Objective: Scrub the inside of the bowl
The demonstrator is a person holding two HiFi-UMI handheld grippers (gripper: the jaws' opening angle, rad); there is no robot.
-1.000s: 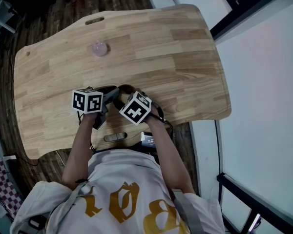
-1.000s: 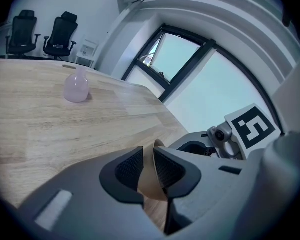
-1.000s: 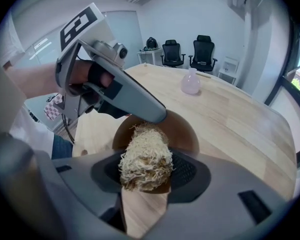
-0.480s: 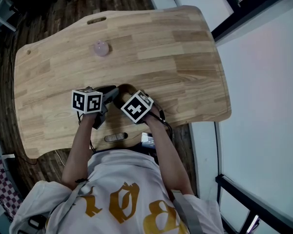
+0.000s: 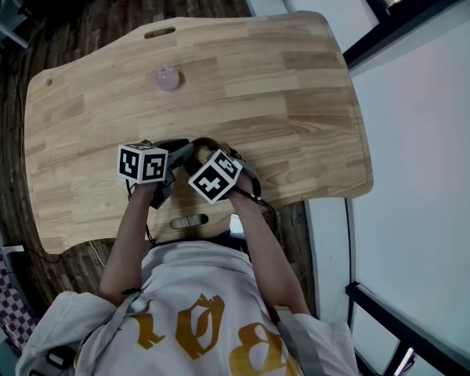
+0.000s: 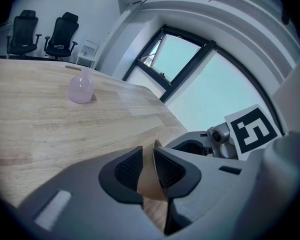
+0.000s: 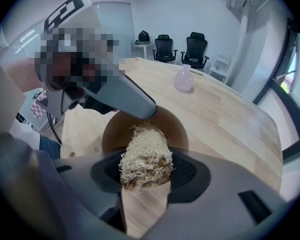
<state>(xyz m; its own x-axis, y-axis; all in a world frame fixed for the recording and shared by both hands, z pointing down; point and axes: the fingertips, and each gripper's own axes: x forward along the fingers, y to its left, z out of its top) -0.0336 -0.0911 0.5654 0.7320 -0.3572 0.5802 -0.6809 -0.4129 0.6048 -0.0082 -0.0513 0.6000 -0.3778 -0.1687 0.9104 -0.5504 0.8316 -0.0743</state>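
The big wooden table [image 5: 298, 92] lies under the person, and most of it is bare. The person leans over its near edge with both arms out in front.

The left gripper [image 6: 149, 165] is near that edge. Its claw pinches the thin brown rim of the bowl [image 7: 176, 129] and holds the bowl in place on the table. Its marker cube sits in the same spot as a second ago, so this hand stays put.

The right gripper [image 7: 146, 173] is just beside it, so close that the two almost touch. Its claw pinches a pale, stringy scrubber [image 7: 146, 154]. The tip of the scrubber pokes out over the open mouth of the bowl. I cannot tell if it touches the inside right now.

What has changed is small. The marker cube on the right gripper has turned a little and slid a bit toward the person and to the left. Half a second ago it sat a bit farther away. This looks like a small back-and-forth rub, so I think the scrubbing is going on and is not done yet. The bowl itself does not seem to have moved.

A small pink vase [image 5: 167, 77] stands well apart on the far side of the table. Nobody touches it.
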